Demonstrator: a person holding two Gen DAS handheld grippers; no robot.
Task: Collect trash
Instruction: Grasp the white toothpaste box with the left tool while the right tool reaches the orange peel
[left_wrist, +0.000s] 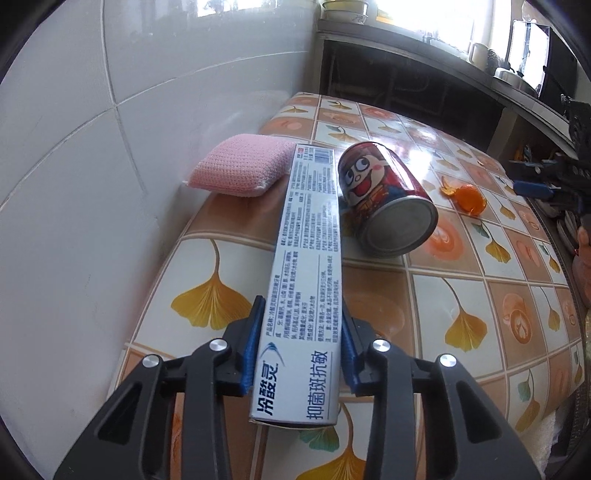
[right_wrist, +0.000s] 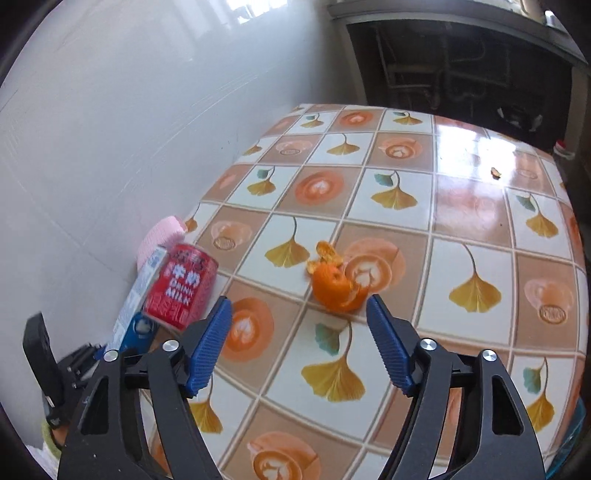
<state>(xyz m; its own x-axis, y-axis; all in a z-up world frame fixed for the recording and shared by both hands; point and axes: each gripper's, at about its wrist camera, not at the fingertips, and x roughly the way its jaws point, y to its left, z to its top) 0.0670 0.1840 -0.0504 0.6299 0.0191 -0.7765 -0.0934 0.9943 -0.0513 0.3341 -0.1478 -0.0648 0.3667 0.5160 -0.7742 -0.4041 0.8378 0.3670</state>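
1. My left tongs (left_wrist: 303, 354) are clamped on the near end of the toothpaste box (left_wrist: 308, 266); both blue pads press its long sides, and the box runs away from me over the counter (left_wrist: 480, 295).
2. The box's far end lies beside the pink sponge (left_wrist: 240, 168), which sits against the white tiled wall (left_wrist: 92, 147). On that side I have almost no room.
3. The red milk can (left_wrist: 384, 199) lies on its side just right of the box, so close that I cannot tell whether they touch. Its silver bottom faces me.
4. My right tongs (right_wrist: 299, 328) stand open with nothing between the pads, hovering over the counter just short of the orange peel (right_wrist: 338, 284).
5. The peel sits alone on the patterned cloth, with bare counter around it on every side. A smaller scrap of peel (right_wrist: 327, 253) lies just behind it.
6. Past the peel the counter is open all the way to its far edge; only a tiny peel crumb (right_wrist: 495, 172) lies in the glare there.
7. Beyond the far edge stands a dark shelf unit (right_wrist: 461, 66).
8. The right edge of the counter curves away close to my right tongs.
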